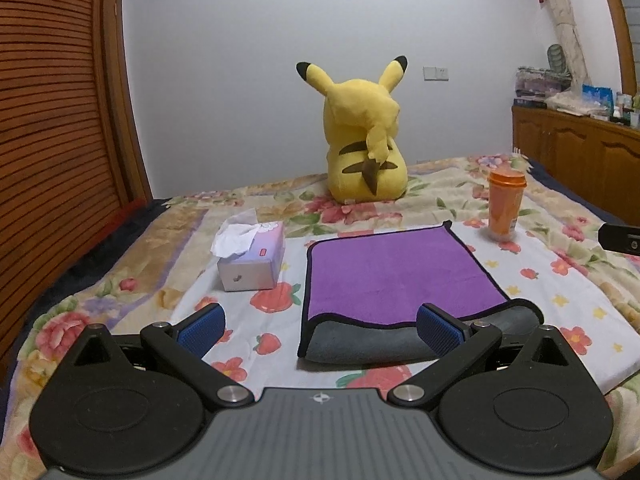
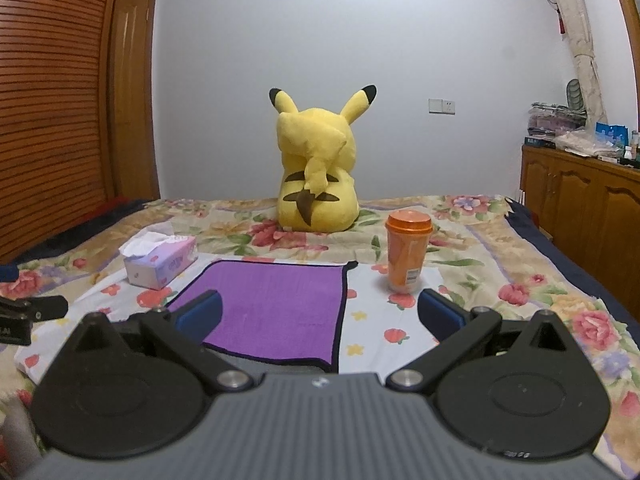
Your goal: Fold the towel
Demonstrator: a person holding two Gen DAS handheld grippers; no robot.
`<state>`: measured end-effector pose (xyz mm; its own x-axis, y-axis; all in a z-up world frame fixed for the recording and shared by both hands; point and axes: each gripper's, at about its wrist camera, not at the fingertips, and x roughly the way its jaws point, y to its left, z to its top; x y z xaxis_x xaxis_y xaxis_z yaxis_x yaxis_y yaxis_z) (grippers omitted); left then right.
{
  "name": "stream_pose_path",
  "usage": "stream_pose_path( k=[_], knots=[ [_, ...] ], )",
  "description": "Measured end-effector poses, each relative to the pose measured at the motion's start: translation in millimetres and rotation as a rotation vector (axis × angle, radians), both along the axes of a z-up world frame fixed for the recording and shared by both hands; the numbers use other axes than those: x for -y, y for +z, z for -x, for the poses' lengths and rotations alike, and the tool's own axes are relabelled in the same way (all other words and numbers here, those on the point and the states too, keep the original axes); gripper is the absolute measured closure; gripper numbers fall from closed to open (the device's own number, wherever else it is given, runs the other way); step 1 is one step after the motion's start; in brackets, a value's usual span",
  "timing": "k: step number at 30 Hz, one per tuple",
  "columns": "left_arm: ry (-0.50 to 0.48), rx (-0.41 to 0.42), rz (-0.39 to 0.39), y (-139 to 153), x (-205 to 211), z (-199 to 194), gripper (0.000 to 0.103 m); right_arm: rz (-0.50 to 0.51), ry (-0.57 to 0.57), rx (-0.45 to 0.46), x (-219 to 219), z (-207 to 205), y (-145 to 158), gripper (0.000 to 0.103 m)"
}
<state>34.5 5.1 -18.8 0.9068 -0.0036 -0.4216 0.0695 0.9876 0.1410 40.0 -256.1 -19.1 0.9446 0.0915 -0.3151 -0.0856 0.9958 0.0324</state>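
Note:
A purple towel [image 1: 396, 272] with a black hem and grey underside lies flat on the flowered bedspread; its near edge is folded over, showing a grey fold. My left gripper [image 1: 320, 330] is open and empty, just in front of the towel's near left corner. My right gripper [image 2: 320, 314] is open and empty, over the towel's [image 2: 276, 304] near right part. The tip of the right gripper shows at the right edge of the left wrist view [image 1: 620, 238]; the left gripper shows at the left edge of the right wrist view [image 2: 28, 312].
A tissue box [image 1: 252, 258] stands left of the towel, an orange lidded cup [image 1: 505, 204] at its far right corner. A yellow plush toy [image 1: 366, 140] sits behind. A wooden wardrobe [image 1: 52, 120] is on the left, a wooden cabinet [image 1: 580, 160] on the right.

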Motion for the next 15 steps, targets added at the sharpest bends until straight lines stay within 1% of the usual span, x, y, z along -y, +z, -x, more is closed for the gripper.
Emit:
stream_pose_path(
  k=[15],
  knots=[
    [-0.005,-0.059,-0.025,-13.2,0.5,-31.0,0.000,0.003,0.007,-0.068,0.2,-25.4,-11.0,0.000]
  ],
)
